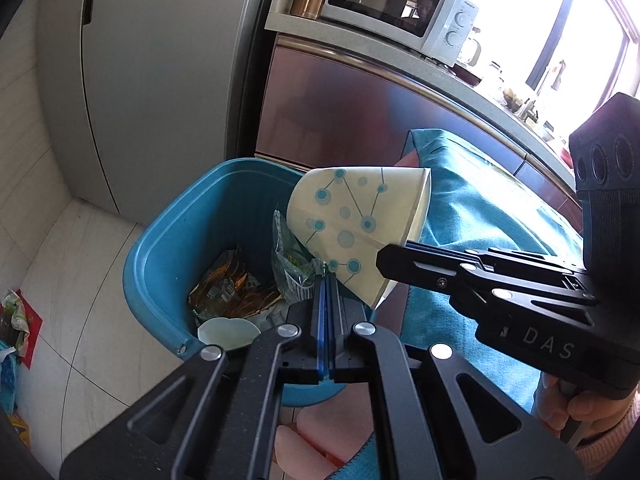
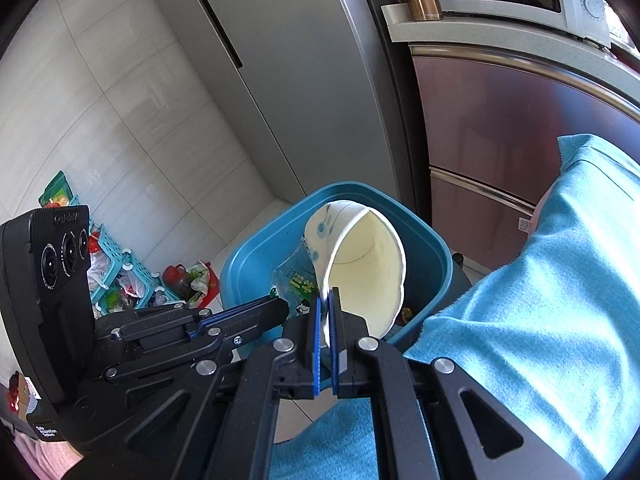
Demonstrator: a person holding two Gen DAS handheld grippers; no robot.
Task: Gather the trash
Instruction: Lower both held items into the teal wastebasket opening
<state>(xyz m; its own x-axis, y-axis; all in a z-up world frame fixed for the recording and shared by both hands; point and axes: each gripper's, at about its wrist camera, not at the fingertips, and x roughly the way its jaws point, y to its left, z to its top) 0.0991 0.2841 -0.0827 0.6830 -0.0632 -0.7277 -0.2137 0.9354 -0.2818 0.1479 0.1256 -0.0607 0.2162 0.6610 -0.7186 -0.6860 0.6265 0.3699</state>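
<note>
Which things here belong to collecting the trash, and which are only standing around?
For the job:
- dotted white paper cup, in the right gripper
- clear green-printed plastic wrapper, in the left gripper
- blue plastic bin

Lying about:
- white microwave
- blue cloth

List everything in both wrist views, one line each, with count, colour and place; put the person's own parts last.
paper cup: one, white with blue dots, tipped over the bin, rim pinched in the right tool
clear wrapper: one, green print, over the bin, pinched in the left tool
bin: one, blue, on the floor
trash in bin: orange wrapper and a white piece, at the bottom
cloth: one, blue, draped right of the bin
microwave: one, white, on the counter
basket: one, teal, on the floor, litter around it
left tool: one, black, shut
right tool: one, black, shut
hand: one, pink sleeve, holding the right tool
</note>
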